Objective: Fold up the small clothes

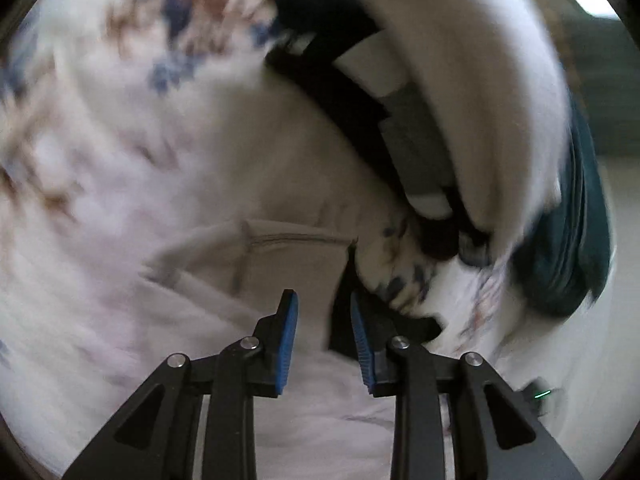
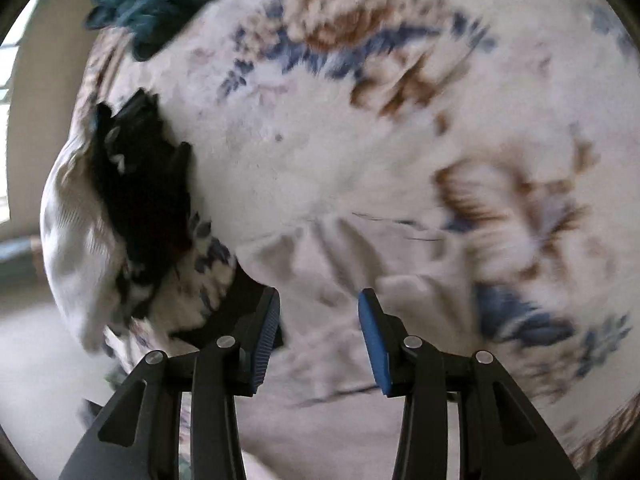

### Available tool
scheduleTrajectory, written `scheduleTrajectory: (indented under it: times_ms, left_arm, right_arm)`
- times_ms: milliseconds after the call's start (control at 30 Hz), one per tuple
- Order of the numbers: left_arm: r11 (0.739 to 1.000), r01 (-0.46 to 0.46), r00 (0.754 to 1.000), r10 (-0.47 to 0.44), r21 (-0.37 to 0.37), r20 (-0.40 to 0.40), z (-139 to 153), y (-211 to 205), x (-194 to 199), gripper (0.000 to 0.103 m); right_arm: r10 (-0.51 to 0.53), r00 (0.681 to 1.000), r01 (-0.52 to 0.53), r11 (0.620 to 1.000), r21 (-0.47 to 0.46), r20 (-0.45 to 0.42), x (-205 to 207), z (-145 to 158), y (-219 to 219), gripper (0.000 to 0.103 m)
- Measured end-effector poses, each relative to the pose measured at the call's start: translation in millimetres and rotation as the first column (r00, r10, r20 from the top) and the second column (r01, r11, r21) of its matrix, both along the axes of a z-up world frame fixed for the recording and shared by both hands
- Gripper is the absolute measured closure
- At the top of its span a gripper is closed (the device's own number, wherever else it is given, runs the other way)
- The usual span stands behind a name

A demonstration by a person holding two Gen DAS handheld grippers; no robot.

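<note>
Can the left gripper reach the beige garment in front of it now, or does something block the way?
Probably yes. The left gripper has open jaws with nothing between them, and the beige garment lies just beyond its fingertips on the floral cover. Only a dark cloth near the right finger could get caught.

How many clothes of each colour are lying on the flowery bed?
Teal cloth: 1
Black cloth: 1
White cloth: 1
Beige cloth: 1
Total: 4, though the blur may hide more.
</note>
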State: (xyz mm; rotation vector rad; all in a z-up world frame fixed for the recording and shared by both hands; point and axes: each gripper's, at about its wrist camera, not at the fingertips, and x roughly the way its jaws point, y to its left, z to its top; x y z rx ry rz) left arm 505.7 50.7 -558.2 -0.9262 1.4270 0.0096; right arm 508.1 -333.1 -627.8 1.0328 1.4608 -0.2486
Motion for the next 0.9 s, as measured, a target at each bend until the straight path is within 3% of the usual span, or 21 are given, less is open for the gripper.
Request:
scheduleTrajectory:
  times_ms: [100, 267, 400, 500, 567, 667, 767, 900]
  left_arm:
    - [0.987, -0.130, 0.989, 0.123, -0.090, -0.084, -21.7, -2.5, 10.0, 0.078]
    - [0.959, -0.273, 0.954, 0.260, -0.076, -0.151, -34.2, 0.2, 29.2, 0.078]
    - [0.968, -0.249, 0.961, 0.244, -0.018, -0.130, -27.7, -3.1, 45.3, 0.078]
    - [0.979, -0.195, 0.963, 0.201, 0.052, -0.181, -38.3, -10.5, 49.6, 0.078]
    - [0.986, -0.154, 0.957, 0.163, 0.057, -0.240, -51.2, -17.6, 48.0, 0.079]
    - [0.990, -0.113, 0.968, 0.128, 0.081, -0.216, -46.6, -22.1, 44.9, 0.079]
    - [0.986, -0.131, 0.966, 0.150, 0.102, -0.210, -43.4, -22.3, 38.1, 0.091]
    - [0.985, -0.138, 0.962, 0.157, 0.099, -0.222, -48.1, -22.7, 30.4, 0.096]
  right_arm:
    - [-0.089, 0.993, 0.094, 0.994, 0.063, -0.072, 23.8, -23.6, 5.0, 0.059]
    - [-0.111, 0.984, 0.112, 0.994, 0.001, -0.141, 50.2, -37.4, 13.5, 0.059]
    - [-0.138, 0.977, 0.141, 0.990, 0.005, -0.160, 57.1, -38.6, 15.9, 0.059]
    - [-0.159, 0.968, 0.164, 0.986, 0.008, -0.192, 58.8, -45.3, 14.8, 0.059]
    - [-0.158, 0.961, 0.163, 0.987, 0.002, -0.225, 56.9, -51.9, 15.9, 0.059]
    - [-0.176, 0.953, 0.181, 0.984, -0.003, -0.247, 57.8, -55.7, 19.6, 0.059]
    - [-0.167, 0.954, 0.168, 0.986, -0.015, -0.249, 60.3, -52.3, 24.6, 0.059]
    - [-0.163, 0.948, 0.176, 0.984, 0.024, -0.274, 53.9, -52.4, 32.8, 0.059]
